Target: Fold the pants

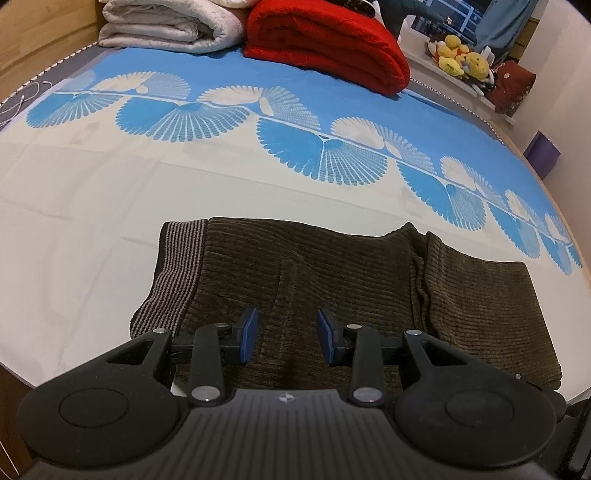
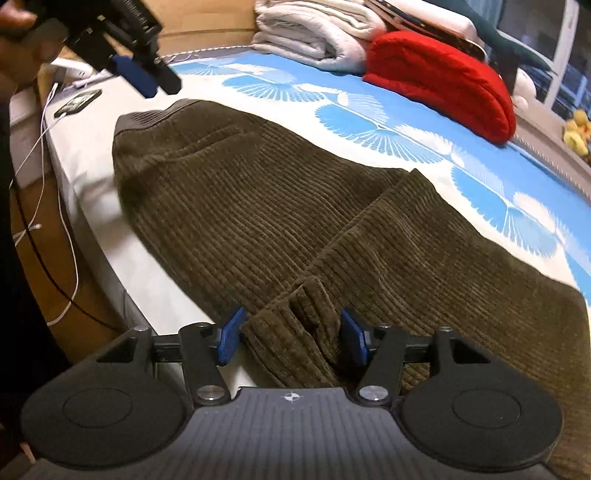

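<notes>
Dark olive corduroy pants [image 1: 314, 273] lie flat on the bed, with a striped ribbed waistband [image 1: 177, 269] at the left. My left gripper [image 1: 286, 332] hovers open and empty above the pants' near edge. In the right wrist view the pants [image 2: 258, 199] stretch away toward the waistband at the far left. My right gripper [image 2: 291, 332] is open, with a bunched fold of the corduroy lying between its blue pads [image 2: 231, 334]. The left gripper [image 2: 140, 74] also shows there, raised at the upper left.
The bed sheet [image 1: 110, 184] is white with a blue fan pattern. A folded red blanket [image 1: 328, 40] and a folded white quilt [image 1: 166, 26] lie at the far side. Plush toys [image 1: 461, 55] sit on a shelf. A phone [image 2: 77, 103] and cables lie beside the bed.
</notes>
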Motion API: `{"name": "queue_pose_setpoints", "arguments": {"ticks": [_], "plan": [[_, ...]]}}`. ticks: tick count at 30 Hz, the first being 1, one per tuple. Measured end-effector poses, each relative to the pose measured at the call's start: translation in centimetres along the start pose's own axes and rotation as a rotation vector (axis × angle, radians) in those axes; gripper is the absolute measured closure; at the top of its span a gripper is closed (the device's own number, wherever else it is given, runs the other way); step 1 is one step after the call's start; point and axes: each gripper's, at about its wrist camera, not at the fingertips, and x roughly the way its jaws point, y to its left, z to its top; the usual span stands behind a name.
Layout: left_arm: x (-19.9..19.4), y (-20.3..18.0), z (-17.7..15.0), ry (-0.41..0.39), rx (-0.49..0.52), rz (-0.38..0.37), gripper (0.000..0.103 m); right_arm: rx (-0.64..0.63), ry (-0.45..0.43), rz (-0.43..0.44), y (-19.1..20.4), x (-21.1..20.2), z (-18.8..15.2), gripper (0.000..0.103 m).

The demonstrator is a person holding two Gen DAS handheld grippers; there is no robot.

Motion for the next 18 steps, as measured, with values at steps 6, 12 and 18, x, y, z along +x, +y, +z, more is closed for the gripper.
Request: {"name": "queue_pose_setpoints", "arguments": {"ticks": [6, 12, 18], "plan": [[0.4, -0.6, 0.0, 0.007, 0.011, 0.003, 0.064, 0.062, -0.059, 0.026, -1.8, -1.4, 1.0, 0.080], [0.7, -1.0, 0.3, 0.006, 0.004, 0.005, 0.064, 0.296, -0.336, -0.147, -6.7, -7.8, 5.2, 0.082], [0.9, -1.5, 0.4, 0.012, 0.008, 0.005, 0.064, 0.172, -0.418, -0.192, -3.6, -9.0, 7.0, 0.081]]}}
